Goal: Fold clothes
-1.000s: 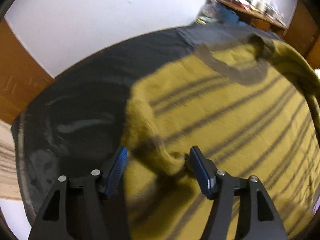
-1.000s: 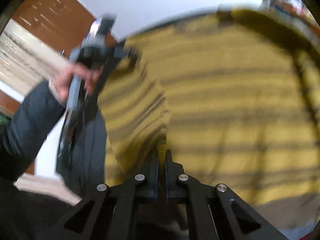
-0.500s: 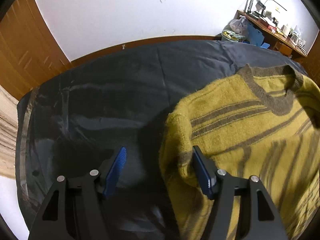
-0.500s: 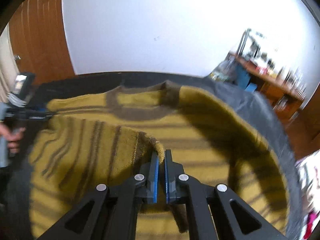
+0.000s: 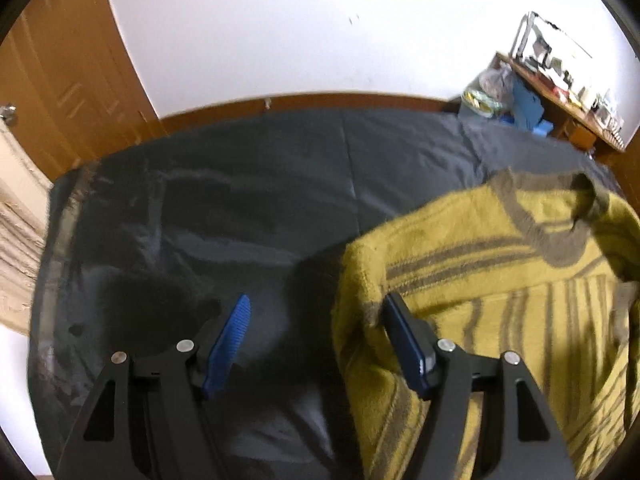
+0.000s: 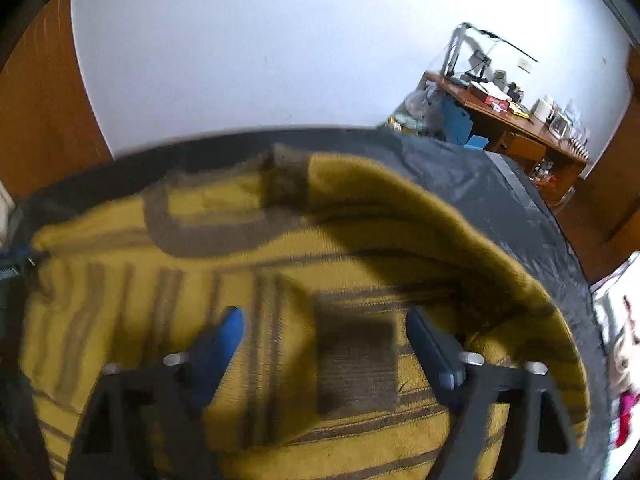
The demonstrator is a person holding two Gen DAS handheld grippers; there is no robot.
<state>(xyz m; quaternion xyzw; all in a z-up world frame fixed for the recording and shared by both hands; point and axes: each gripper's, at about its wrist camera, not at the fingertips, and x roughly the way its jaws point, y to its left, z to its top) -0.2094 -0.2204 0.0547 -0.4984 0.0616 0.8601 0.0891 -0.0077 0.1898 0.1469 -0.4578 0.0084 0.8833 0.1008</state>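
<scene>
A mustard-yellow sweater [image 5: 500, 280] with brown stripes and a brown V-collar lies on the dark grey cover [image 5: 240, 200]. My left gripper [image 5: 318, 320] hangs over the sweater's left folded edge. Its jaws stand wide and are easing wider, and the fold touches only the right finger [image 5: 404, 340]. In the right wrist view the sweater [image 6: 380, 240] fills the frame. My right gripper [image 6: 325, 314] is opening above it. The brown sleeve cuff [image 6: 356, 368] lies loose between its fingers on the sweater's body, and neither pad presses it.
A cluttered wooden desk [image 5: 560, 92] and bags stand beyond the cover's far right corner. Brown wooden panels [image 5: 60, 80] and beige cloth [image 5: 16, 248] are at the left. A white wall is behind. Bare grey cover spreads left of the sweater.
My right gripper, shut on the sleeve before, has swung across the sweater and opened, leaving the cuff on the body. My left gripper has slid off the sweater to its left edge.
</scene>
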